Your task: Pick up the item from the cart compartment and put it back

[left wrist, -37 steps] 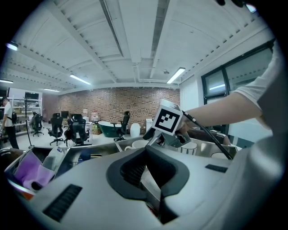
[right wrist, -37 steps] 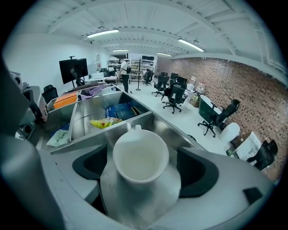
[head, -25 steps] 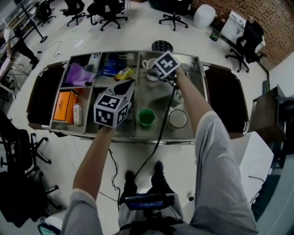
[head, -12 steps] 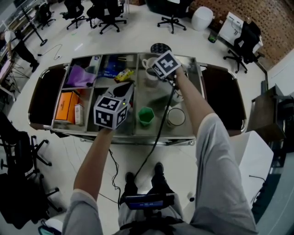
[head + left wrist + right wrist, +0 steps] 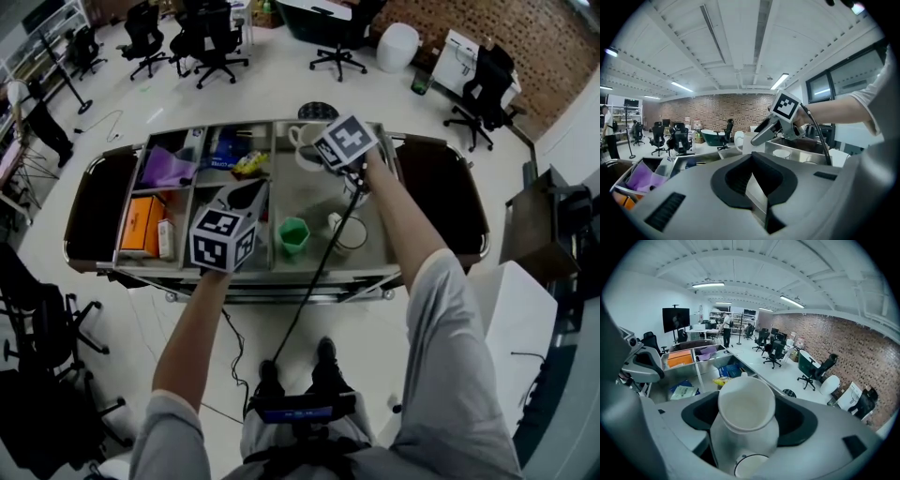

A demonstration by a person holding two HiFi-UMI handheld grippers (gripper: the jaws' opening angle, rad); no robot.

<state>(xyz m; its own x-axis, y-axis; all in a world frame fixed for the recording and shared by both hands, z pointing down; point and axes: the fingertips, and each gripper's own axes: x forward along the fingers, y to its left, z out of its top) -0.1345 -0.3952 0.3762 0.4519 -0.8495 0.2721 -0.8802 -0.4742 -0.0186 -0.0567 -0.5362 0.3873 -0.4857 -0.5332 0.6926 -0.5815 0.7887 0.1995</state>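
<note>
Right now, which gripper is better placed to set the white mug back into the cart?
Right. The right gripper is closed on the white mug and holds it over the far right part of the cart. The left gripper has nothing between its closed jaws and sits over the middle section.

Bare cart floor (image 5: 305,192) lies beyond green cup (image 5: 294,236)

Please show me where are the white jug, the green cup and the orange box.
white jug (image 5: 740,441), right gripper view, on its body.
green cup (image 5: 293,238), head view, on its side wall.
orange box (image 5: 142,225), head view, on its top face.
</note>
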